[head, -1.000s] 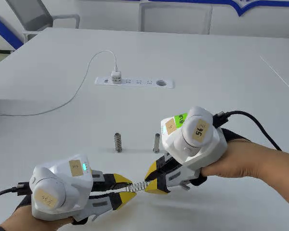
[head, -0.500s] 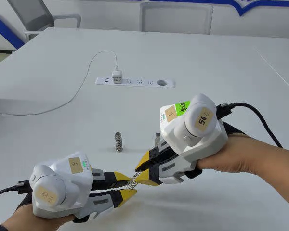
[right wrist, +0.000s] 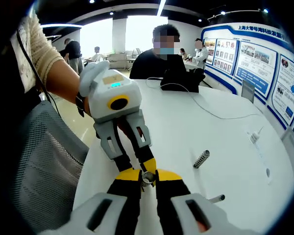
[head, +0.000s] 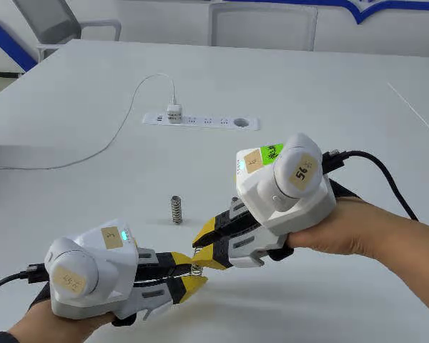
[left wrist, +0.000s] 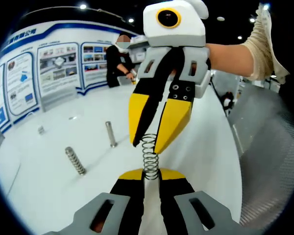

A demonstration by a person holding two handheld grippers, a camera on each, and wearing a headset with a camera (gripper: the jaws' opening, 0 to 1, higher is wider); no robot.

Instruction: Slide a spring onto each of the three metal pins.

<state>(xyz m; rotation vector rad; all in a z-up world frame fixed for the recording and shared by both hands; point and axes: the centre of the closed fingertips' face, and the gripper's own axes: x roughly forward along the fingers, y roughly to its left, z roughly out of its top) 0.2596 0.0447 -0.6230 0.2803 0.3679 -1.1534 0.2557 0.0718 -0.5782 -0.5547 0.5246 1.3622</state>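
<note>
Moved: the right gripper (head: pixel 198 251) has come in leftward toward the left gripper (head: pixel 195 274). Less of the spring (left wrist: pixel 149 154) shows between them than a second ago, and in the head view the right gripper's body now covers the bare pin.
Left jaws: almost closed, pinching the spring's near end.
Right jaws: narrowed to about the spring's width and straddling its far end. They look to be pinching it too.
Spring: held in the air between the two sets of tips, low over the table (head: pixel 307 107) and on the near side of the pins.
Pins: the loaded pin (head: pixel 176 209) already carries its coil. The bare pin (left wrist: pixel 110 133) stands upright near it and awaits this one.
Risk, drop: if one pair lets go before the other has a firm hold, the coil would likely spring free and roll away.
Risk, bend: with both ends clamped and the tips this near each other, more push could buckle or kink the coil.
Risk, knock: the right gripper's body hangs close over the bare pin, so a low sweep could tip it or the loaded pin.
Room: there is wide bare tabletop around the pins. The power strip (head: pixel 200 121) and its cable (head: pixel 121 128) lie well behind, out of the way.
</note>
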